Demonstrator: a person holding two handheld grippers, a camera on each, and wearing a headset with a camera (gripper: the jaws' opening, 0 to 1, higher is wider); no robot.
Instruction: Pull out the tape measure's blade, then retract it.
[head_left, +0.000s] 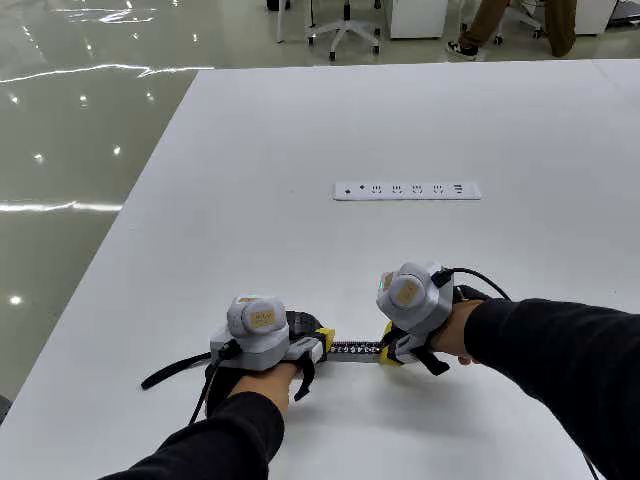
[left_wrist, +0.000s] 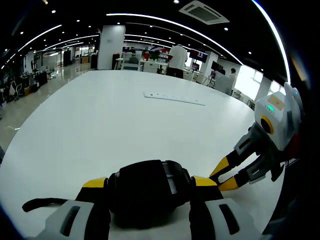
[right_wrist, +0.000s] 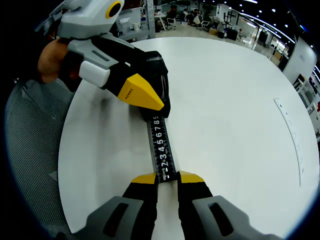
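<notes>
One white desk (head_left: 300, 150). One black tape measure (right_wrist: 157, 75) sits at six o'clock in the head view, with one blade (right_wrist: 160, 145). Two claws: one left claw (left_wrist: 150, 182) and one right claw (right_wrist: 167, 177), each with two yellow-tipped jaws. One white power strip (head_left: 407, 190) at one o'clock. One black strap (head_left: 165, 372) at eight o'clock. One office chair (head_left: 345, 25) at twelve.
</notes>
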